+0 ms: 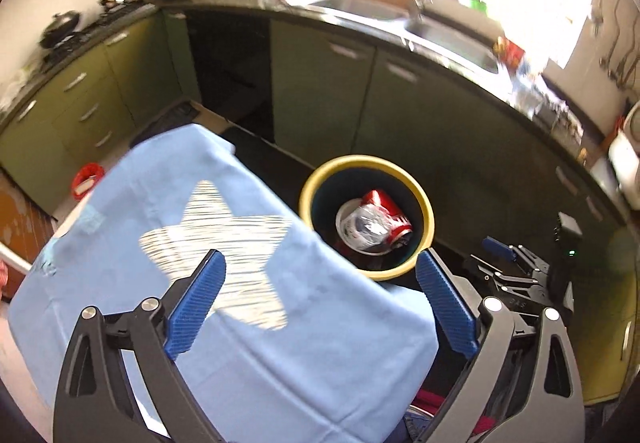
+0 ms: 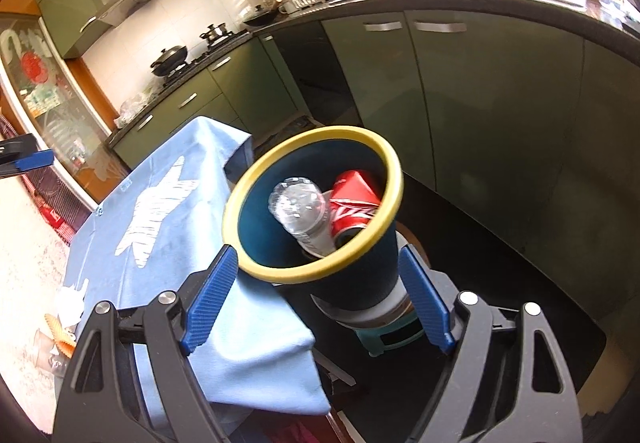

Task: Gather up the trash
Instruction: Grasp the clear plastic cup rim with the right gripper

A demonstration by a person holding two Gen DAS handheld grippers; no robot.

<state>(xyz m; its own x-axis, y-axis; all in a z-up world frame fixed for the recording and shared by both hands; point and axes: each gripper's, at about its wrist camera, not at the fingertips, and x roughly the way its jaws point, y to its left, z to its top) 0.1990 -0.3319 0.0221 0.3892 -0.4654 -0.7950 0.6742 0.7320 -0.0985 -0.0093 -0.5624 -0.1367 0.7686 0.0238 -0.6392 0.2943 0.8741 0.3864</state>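
Observation:
A dark bin with a yellow rim (image 1: 366, 163) (image 2: 312, 275) stands on a teal stool (image 2: 384, 335) beside the blue-cloth table (image 1: 224, 323) (image 2: 160, 243). Inside lie a crushed red can (image 1: 386, 205) (image 2: 354, 203) and a clear plastic bottle (image 1: 366, 229) (image 2: 298, 207). My left gripper (image 1: 320, 255) hangs open above the table's edge, nothing between its fingers, the bin just beyond. My right gripper (image 2: 318, 249) is open, its fingers on either side of the bin's lower body; no pad visibly presses it. One of its blue fingers (image 1: 498, 247) shows apart from the bin.
Green cabinets and a dark counter with a sink (image 1: 452, 35) curve round behind the bin. Loose wrappers and clear cups (image 2: 60, 339) lie on the floor left of the table. A red object (image 1: 88, 179) sits on the floor by the cabinets.

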